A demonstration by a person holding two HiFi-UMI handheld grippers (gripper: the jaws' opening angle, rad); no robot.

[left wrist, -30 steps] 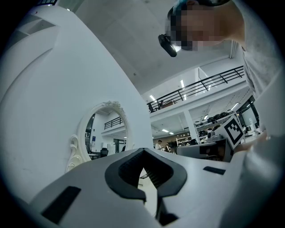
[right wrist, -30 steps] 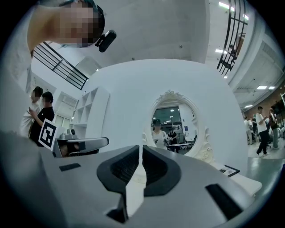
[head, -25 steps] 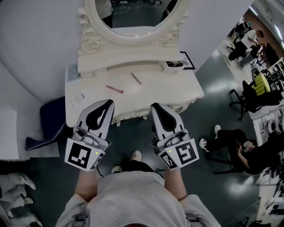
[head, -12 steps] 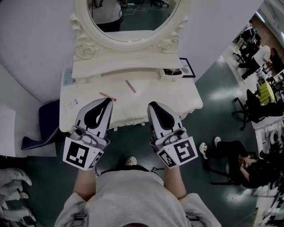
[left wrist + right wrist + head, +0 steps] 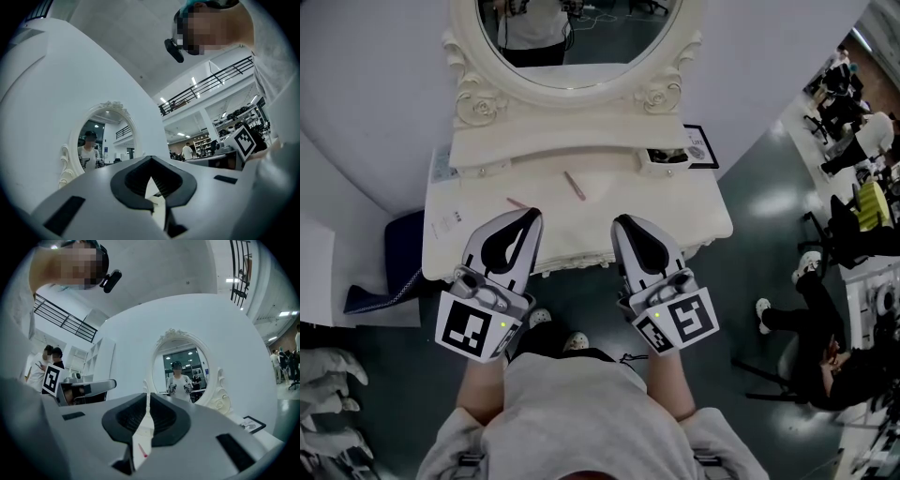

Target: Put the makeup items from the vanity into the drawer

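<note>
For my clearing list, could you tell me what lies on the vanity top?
One pink stick lies bare; another pink stick runs under the left claw. A white box sits at the right. Anything else beneath it is covered.

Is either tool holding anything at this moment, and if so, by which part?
Nothing is held. The left tool and the right tool are both shut with nothing between their jaws.
</note>
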